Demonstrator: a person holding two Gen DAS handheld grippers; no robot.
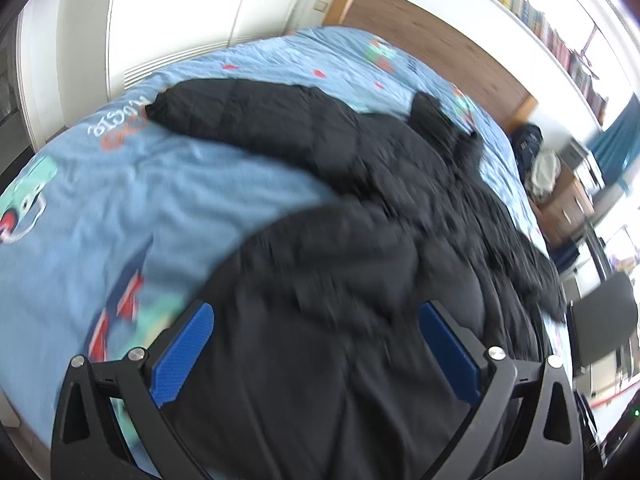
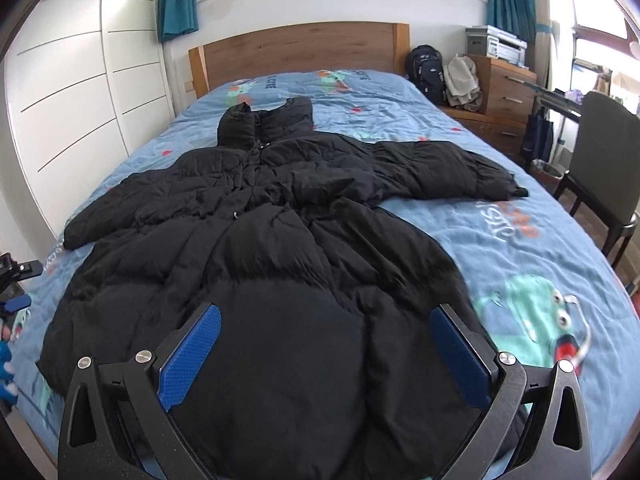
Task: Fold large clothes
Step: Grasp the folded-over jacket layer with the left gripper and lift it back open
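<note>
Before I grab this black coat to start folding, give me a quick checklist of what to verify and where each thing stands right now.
1. Coat spread flat on the bed, front up: ok.
2. Both sleeves out to the sides, not tucked under: ok.
3. Right gripper open, over the hem, holding nothing: ok.
4. Left gripper open, over the coat's side, holding nothing: ok.
5. Left wrist view sharp enough to aim a grasp: not ok, it is motion-blurred.
6. Front fully closed along its whole length: cannot tell; the folds hide the lower part.
</note>
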